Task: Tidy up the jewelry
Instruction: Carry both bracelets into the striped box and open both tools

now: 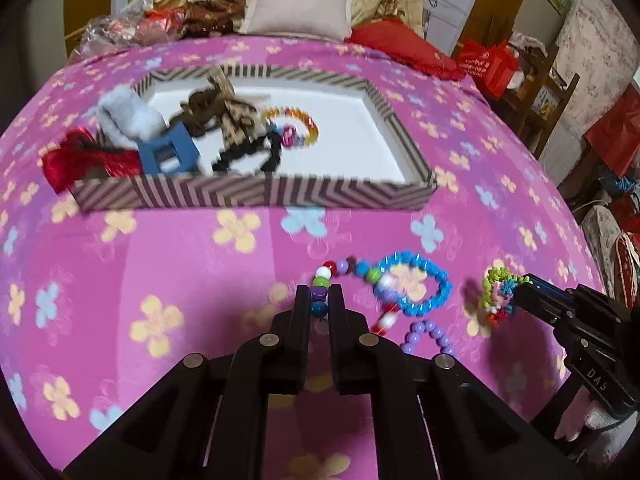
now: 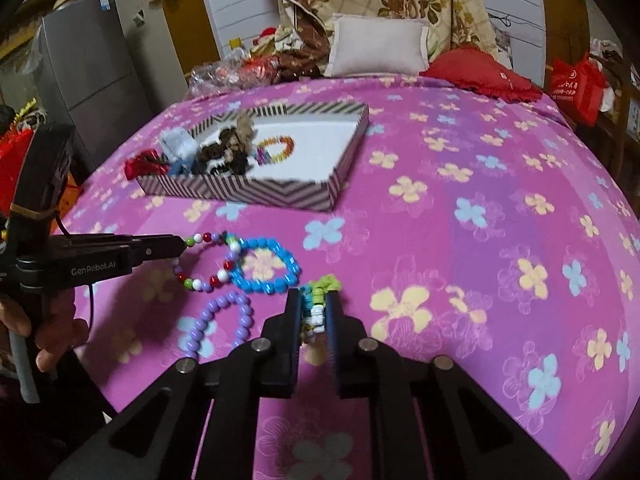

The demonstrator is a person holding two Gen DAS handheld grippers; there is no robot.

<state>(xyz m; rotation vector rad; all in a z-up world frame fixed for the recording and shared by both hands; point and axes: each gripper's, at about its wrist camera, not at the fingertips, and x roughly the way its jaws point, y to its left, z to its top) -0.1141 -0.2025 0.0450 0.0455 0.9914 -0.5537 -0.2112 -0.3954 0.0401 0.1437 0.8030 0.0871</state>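
Note:
My left gripper (image 1: 319, 300) is shut on a multicoloured bead bracelet (image 1: 362, 270), which trails right over the pink bedspread; it shows from the side in the right wrist view (image 2: 181, 245). My right gripper (image 2: 314, 306) is shut on a green, blue and white fuzzy bracelet (image 2: 318, 292), also seen in the left wrist view (image 1: 498, 292). A blue spiky bracelet (image 1: 416, 288) and a lilac bead bracelet (image 1: 430, 334) lie between the grippers. The striped tray (image 1: 256, 196) beyond holds an orange bead bracelet (image 1: 298, 120), scrunchies and a blue box.
A pillow (image 2: 376, 46), a red cushion (image 2: 480, 70) and folded quilts sit at the bed's head. A grey fridge (image 2: 88, 80) stands left of the bed. Red bags (image 1: 492, 64) and clutter stand at the right.

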